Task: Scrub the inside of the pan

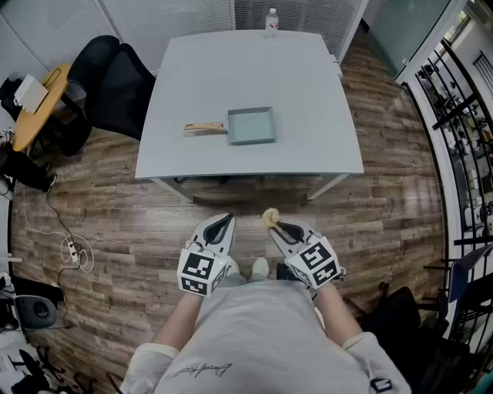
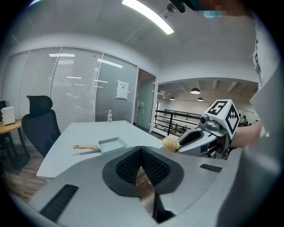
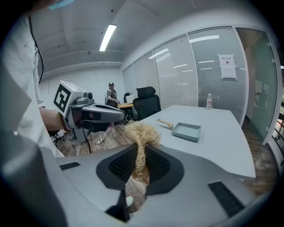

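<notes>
The left gripper (image 1: pixel 226 219) has its jaws pressed together with nothing between them. The right gripper (image 1: pixel 275 225) has its jaws pinching a pale, straw-coloured fibre scrubber (image 3: pixel 141 133). The scrubber's tuft bulges out beyond the jaw tips, and a thin strand of it runs down between the pads.

Both grippers are held low and close to the person's body (image 1: pixel 254 338), side by side with a small gap between them. They tilt forward and somewhat down, over the wooden floor (image 1: pixel 115 223) and well short of the pan (image 1: pixel 251 125).

The pan is a pale blue-grey rectangular one and looks empty. It lies flat on the grey bench (image 1: pixel 308 77), near the bench's front edge, with its wooden handle (image 1: pixel 204 127) pointing left in the head view. That front edge and a strip of floor lie between the pan and the jaws.

Beyond the pan, at the bench's far edge, stands a water bottle (image 1: pixel 271 21). To the left of the pan, off the bench, is a black office chair (image 1: pixel 115 77).
</notes>
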